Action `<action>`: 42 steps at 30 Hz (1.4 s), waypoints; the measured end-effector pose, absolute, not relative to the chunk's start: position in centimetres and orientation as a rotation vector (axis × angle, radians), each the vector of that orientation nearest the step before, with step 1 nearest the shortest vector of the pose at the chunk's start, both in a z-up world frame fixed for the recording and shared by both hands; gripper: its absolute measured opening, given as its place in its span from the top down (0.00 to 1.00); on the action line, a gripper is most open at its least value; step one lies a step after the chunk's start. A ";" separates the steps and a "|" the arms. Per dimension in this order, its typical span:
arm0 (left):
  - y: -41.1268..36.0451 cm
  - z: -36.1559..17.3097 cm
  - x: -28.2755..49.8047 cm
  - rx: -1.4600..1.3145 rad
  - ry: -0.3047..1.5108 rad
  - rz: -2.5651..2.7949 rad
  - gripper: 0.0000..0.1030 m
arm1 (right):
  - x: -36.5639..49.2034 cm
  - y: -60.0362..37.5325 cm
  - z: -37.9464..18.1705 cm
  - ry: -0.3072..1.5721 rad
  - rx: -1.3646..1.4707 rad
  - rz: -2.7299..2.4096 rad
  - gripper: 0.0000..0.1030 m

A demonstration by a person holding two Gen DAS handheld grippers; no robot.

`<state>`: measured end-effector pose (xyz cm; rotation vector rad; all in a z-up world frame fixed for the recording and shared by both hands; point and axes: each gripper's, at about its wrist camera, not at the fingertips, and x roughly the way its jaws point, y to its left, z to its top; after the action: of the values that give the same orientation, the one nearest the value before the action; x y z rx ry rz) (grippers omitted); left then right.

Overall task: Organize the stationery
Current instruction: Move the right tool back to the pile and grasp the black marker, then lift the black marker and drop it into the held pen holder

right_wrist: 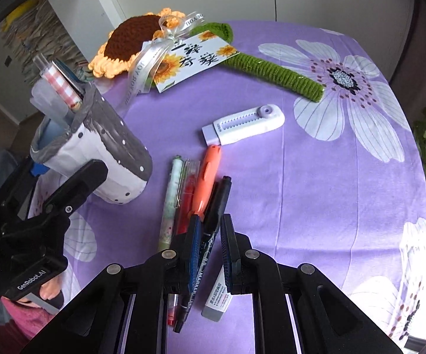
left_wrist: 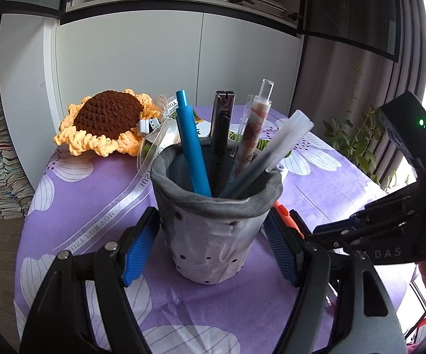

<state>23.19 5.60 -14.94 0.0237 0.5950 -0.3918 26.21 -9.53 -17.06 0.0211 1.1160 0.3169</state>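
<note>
Spreading underneath, purple floral cloth [right_wrist: 301, 177], white cabinets [left_wrist: 154, 59] behind, left jaws clamping holder [left_wrist: 213, 236], right jaws clamping marker [right_wrist: 217, 206].

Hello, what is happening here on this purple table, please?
A person is tidying stationery with two handheld grippers. The left gripper steadies the grey pen holder, which already holds several pens. The right gripper is at the black marker among the pens on the purple tablecloth. The orange pen, eraser and white cutter still lie outside.

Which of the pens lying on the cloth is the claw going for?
The black marker: it alone lies between the right claw's blue pads, beside the orange pen.
</note>
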 end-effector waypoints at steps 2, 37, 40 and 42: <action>5.7 -14.9 23.2 0.023 0.594 -0.392 0.30 | 26.1 -9.1 -17.8 1.138 -0.007 0.319 0.88; 5.7 -14.8 23.0 0.023 0.595 -0.392 0.29 | 30.5 -10.7 -17.5 1.158 -0.033 0.228 0.86; 5.7 -14.8 23.0 0.023 0.595 -0.392 0.29 | 31.2 -10.1 -17.7 1.154 -0.070 0.221 0.86; 5.7 -14.8 23.0 0.023 0.596 -0.392 0.29 | 31.3 -9.6 -17.7 1.147 -0.105 0.215 0.86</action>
<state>22.96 5.72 -14.78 0.0229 0.5957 -0.3922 31.33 -9.57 -17.69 -0.1052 1.1470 0.2150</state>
